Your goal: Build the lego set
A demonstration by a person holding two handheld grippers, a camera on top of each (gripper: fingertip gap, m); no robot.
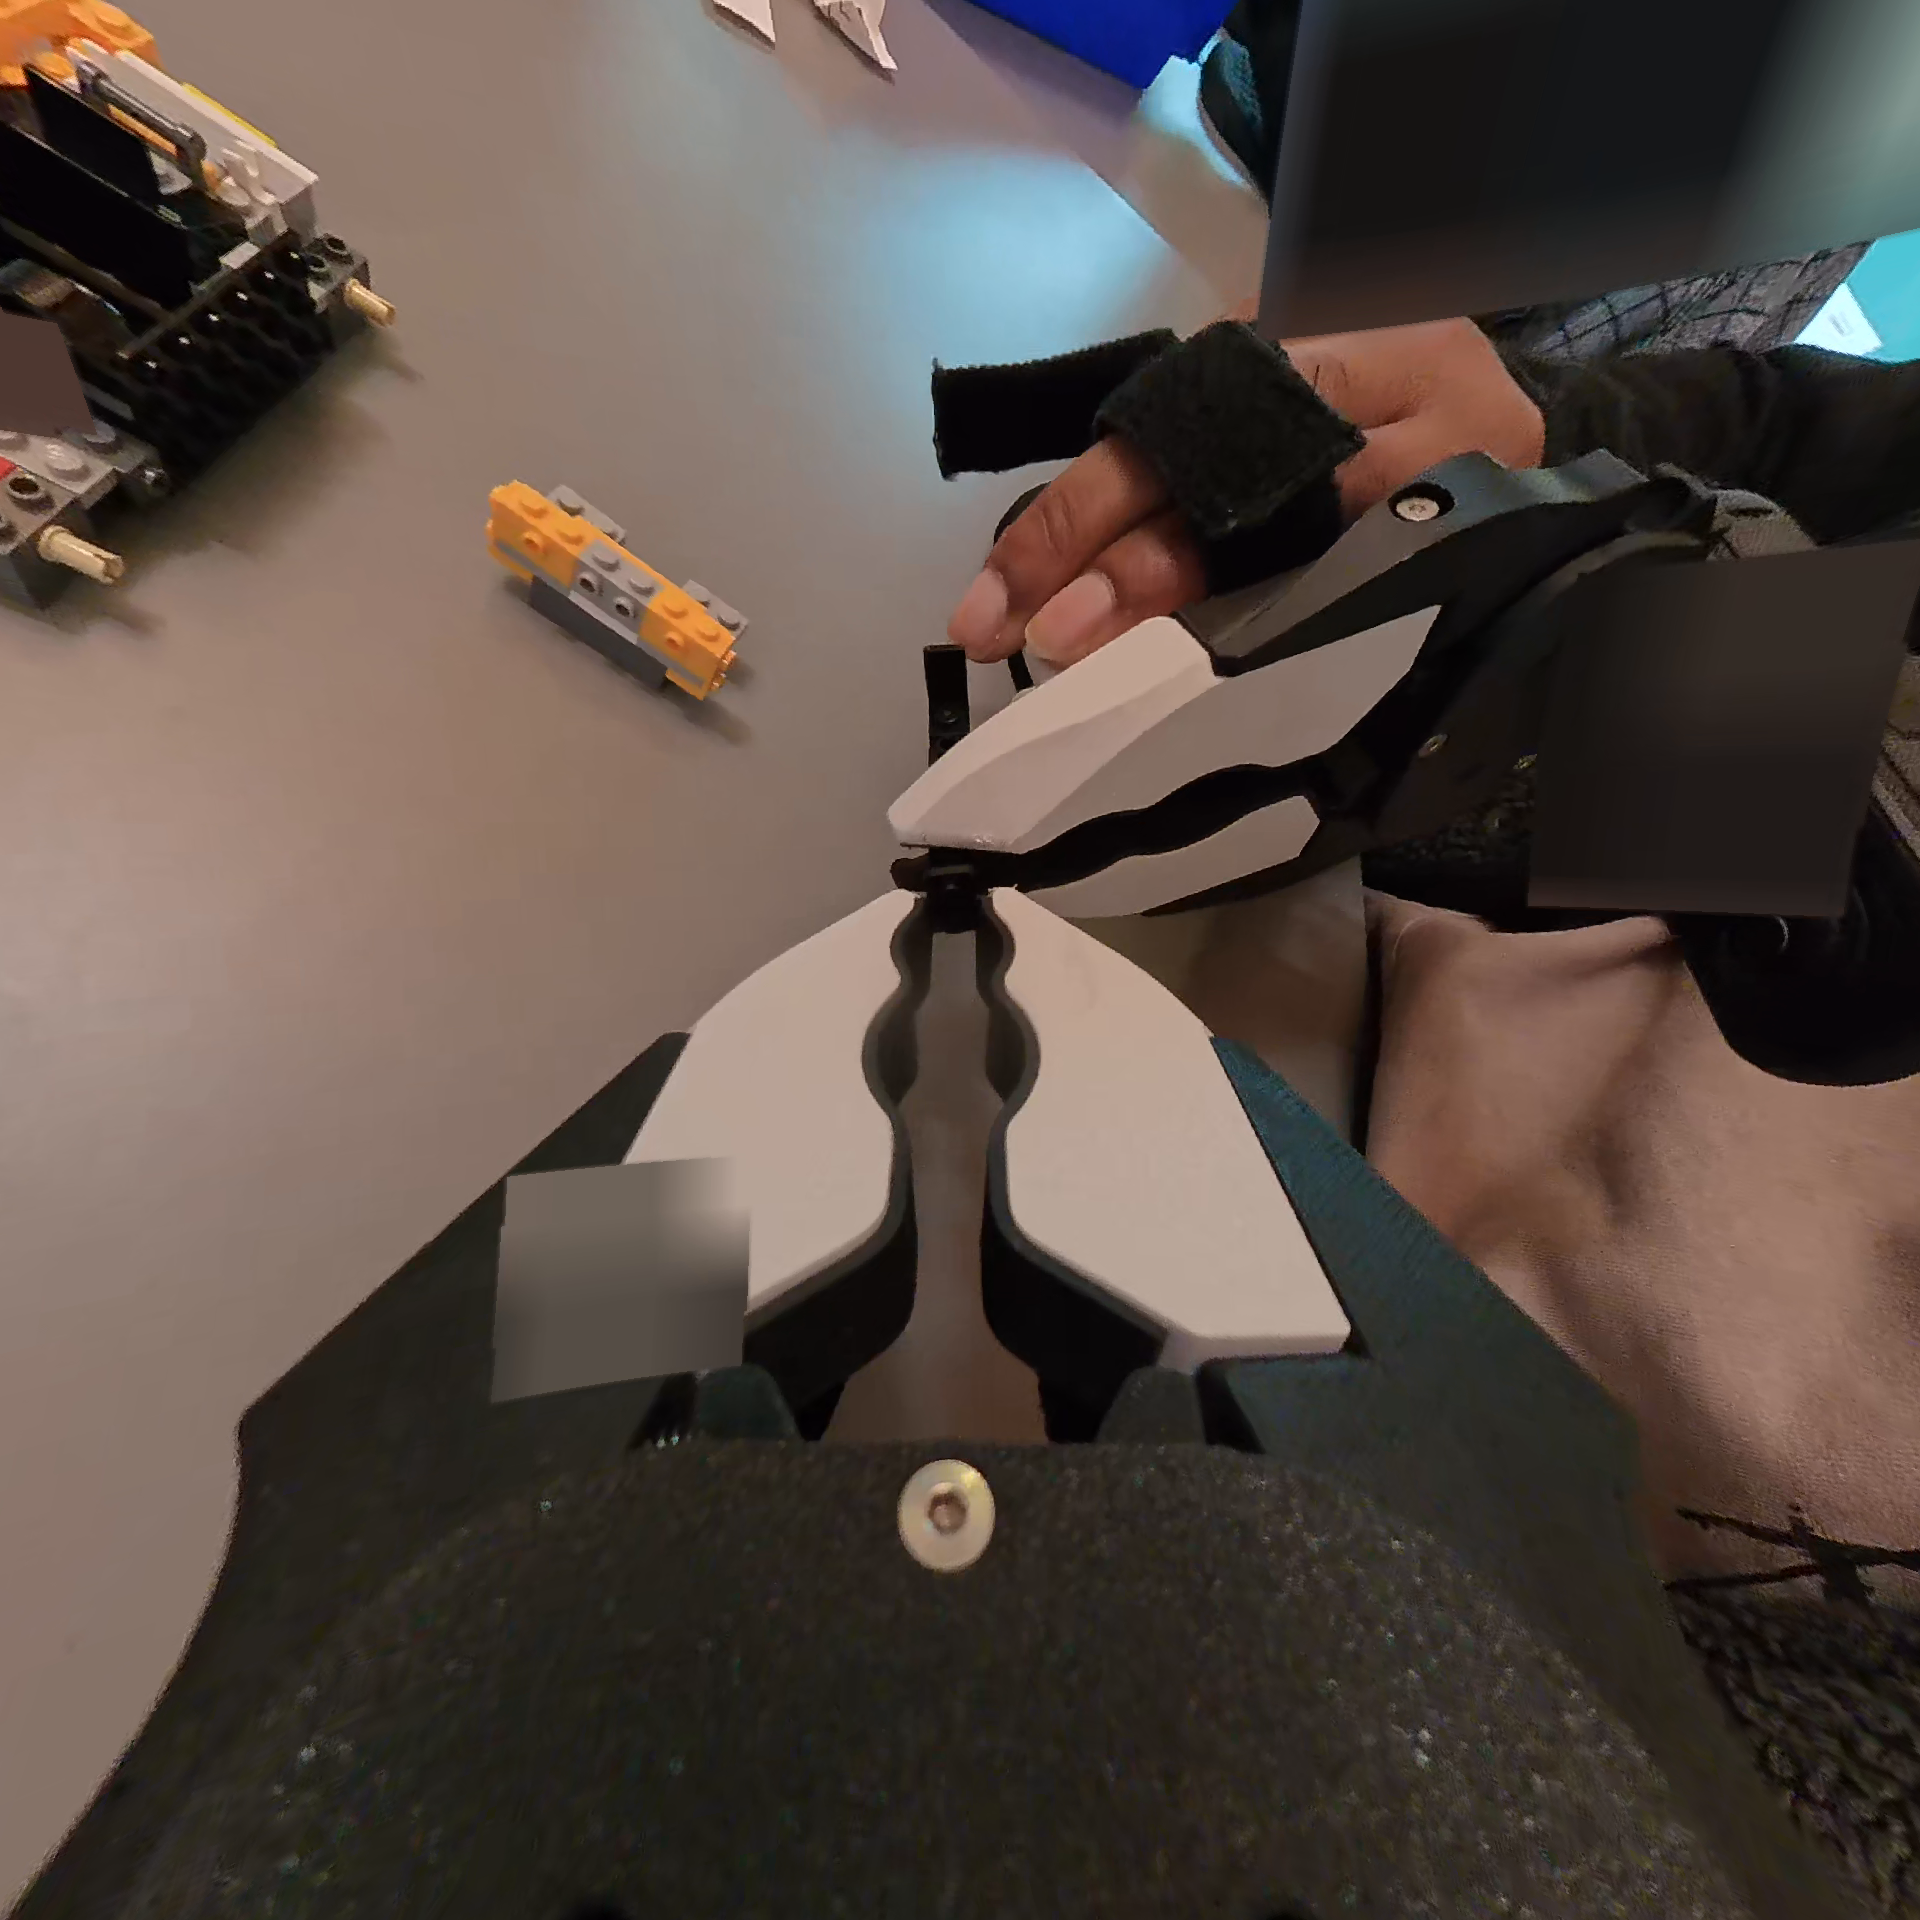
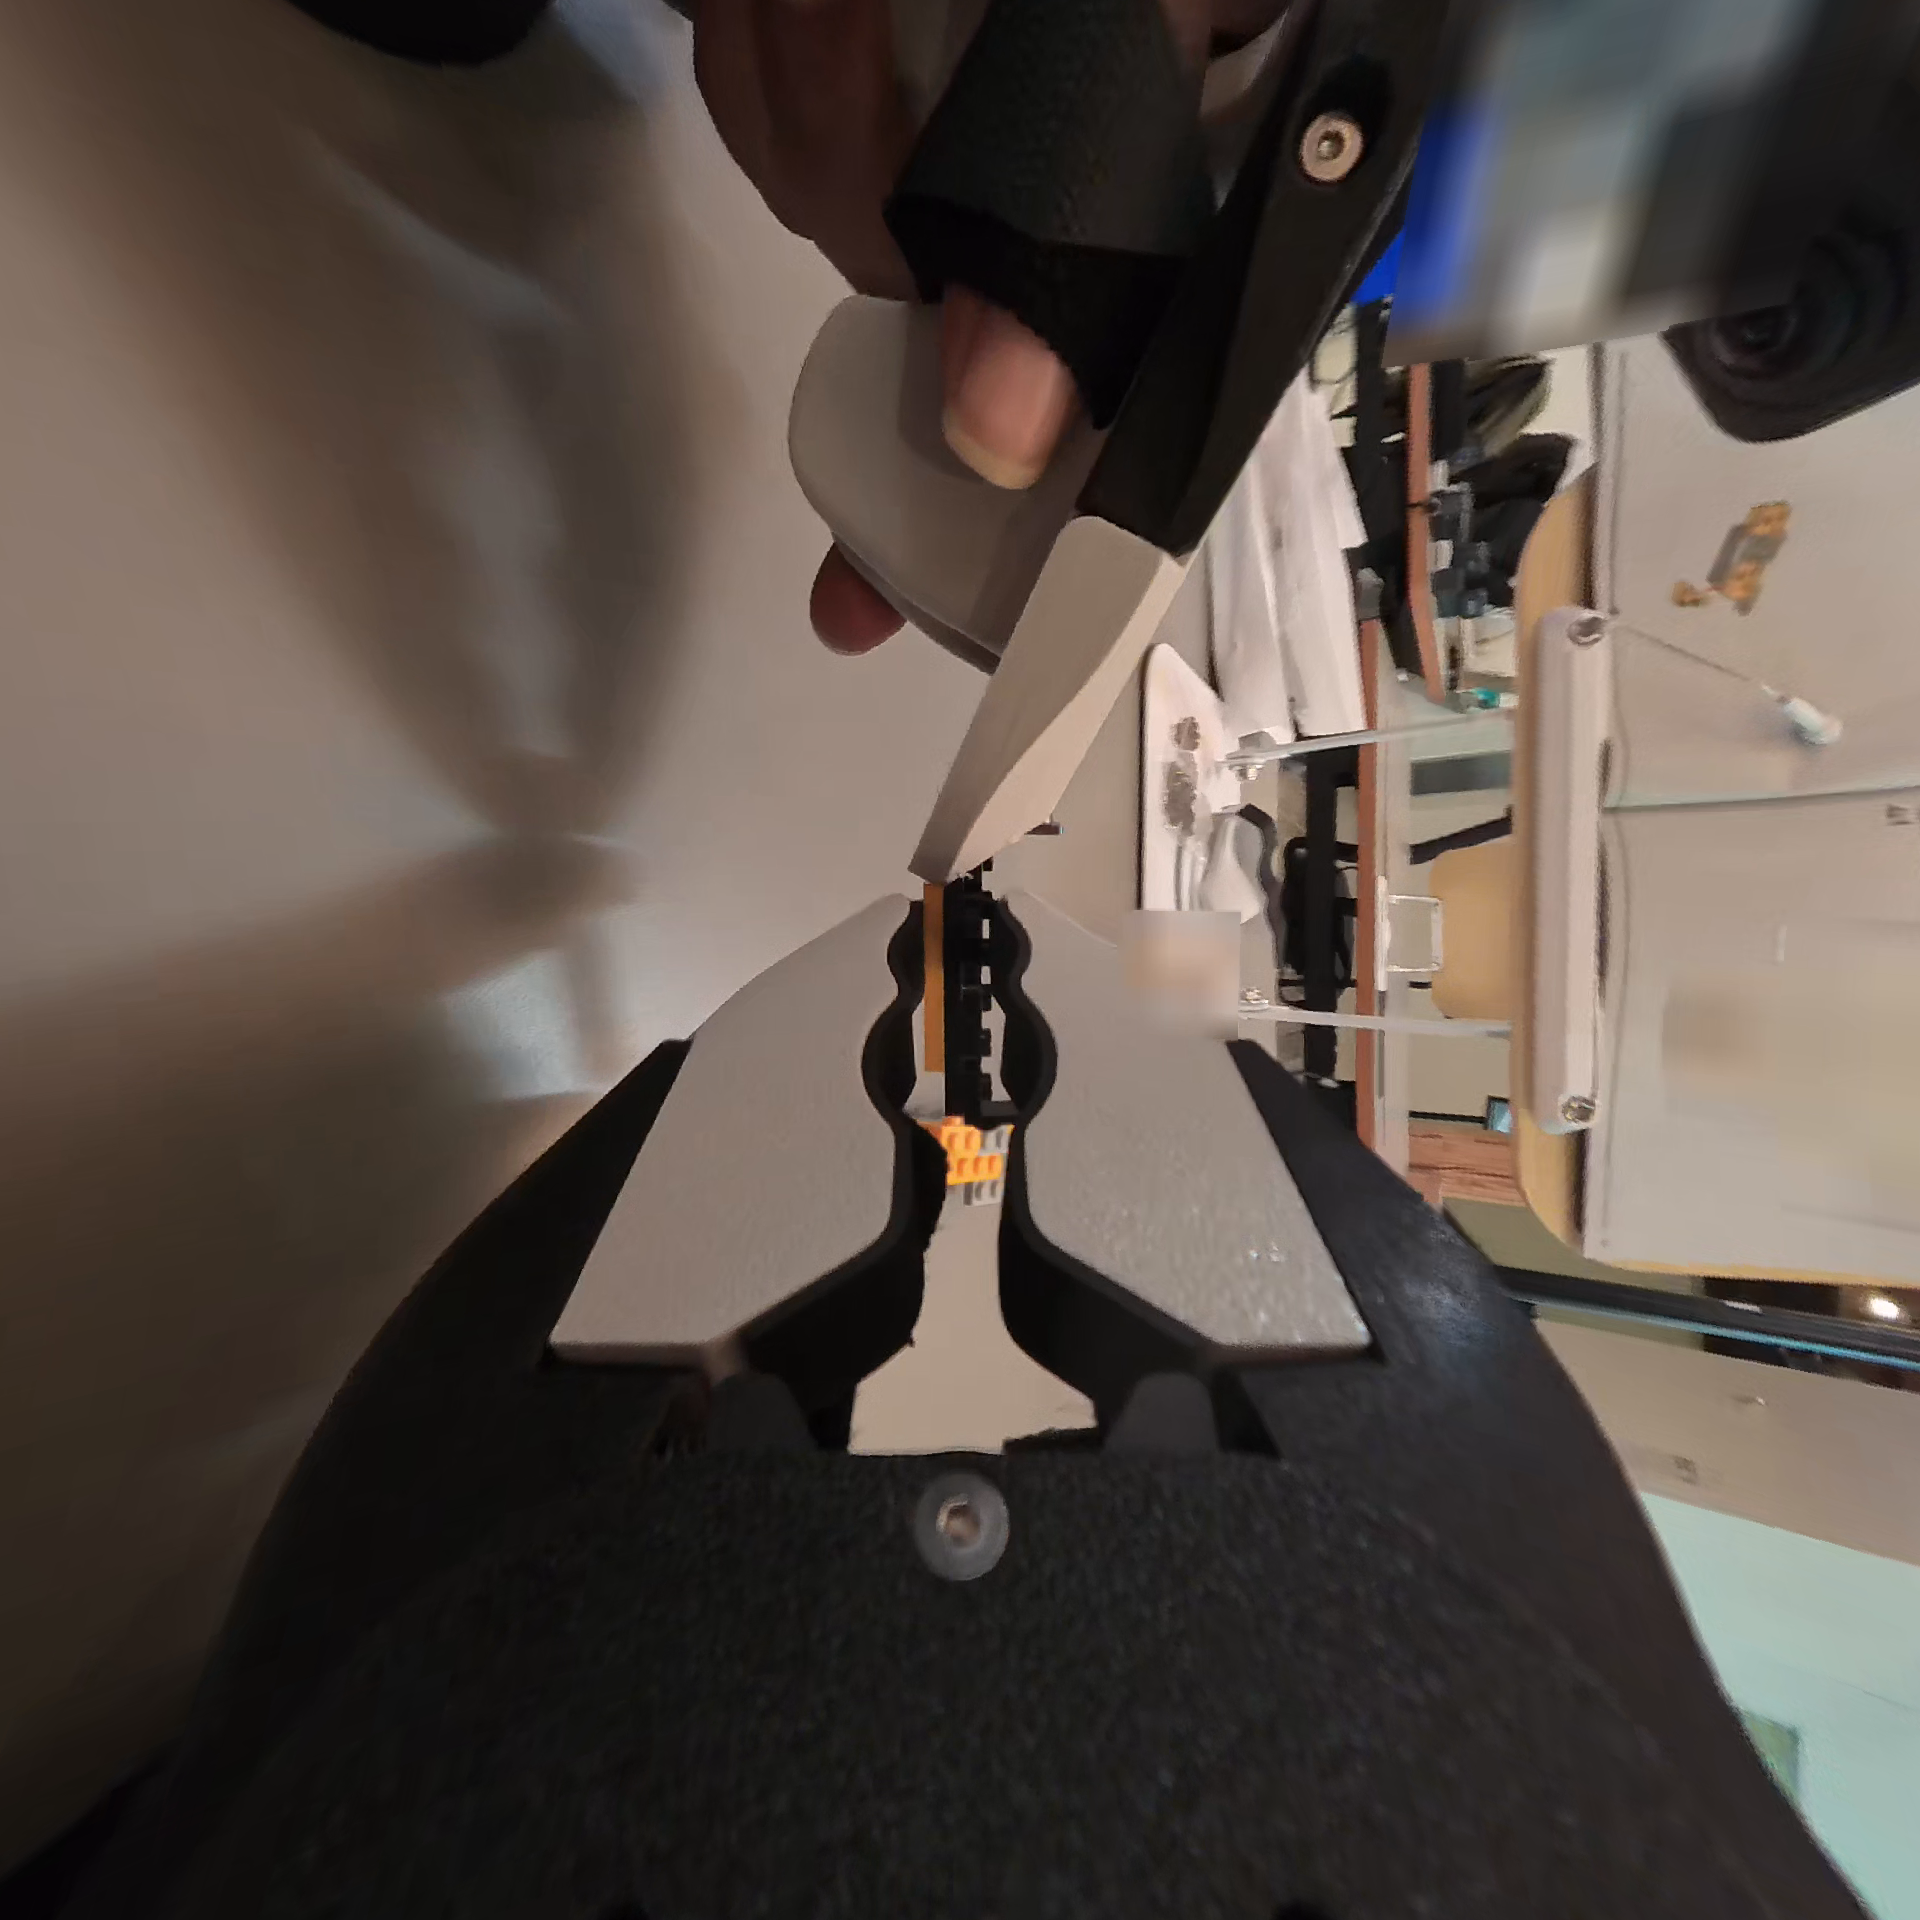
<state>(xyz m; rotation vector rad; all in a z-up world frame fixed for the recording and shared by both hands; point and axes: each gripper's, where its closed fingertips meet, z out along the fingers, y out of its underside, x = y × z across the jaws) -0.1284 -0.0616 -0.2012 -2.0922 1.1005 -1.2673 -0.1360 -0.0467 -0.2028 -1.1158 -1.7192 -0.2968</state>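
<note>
My left gripper (image 1: 951, 909) is shut, and a small black Lego piece (image 1: 948, 888) is pinched at its tips. My right gripper (image 1: 920, 847) comes in from the right, tip to tip with it. It is shut on a thin black studded Lego strip (image 2: 971, 987) with an orange edge. The strip's far end pokes out behind its fingers (image 1: 940, 691). In the right wrist view my right gripper (image 2: 961, 904) meets the left gripper (image 2: 935, 868), which comes down from above. Both are held above the table edge. How the two black pieces join is hidden.
A small orange and grey brick assembly (image 1: 613, 587) lies on the grey table (image 1: 468, 987); it also shows in the right wrist view (image 2: 966, 1158). A large black, grey and orange model (image 1: 156, 291) stands at the far left. A person's hand (image 1: 1049, 561) and clothing (image 1: 1558, 1195) fill the right. Only a small space, under 4 cm, lies between the two pairs of fingers.
</note>
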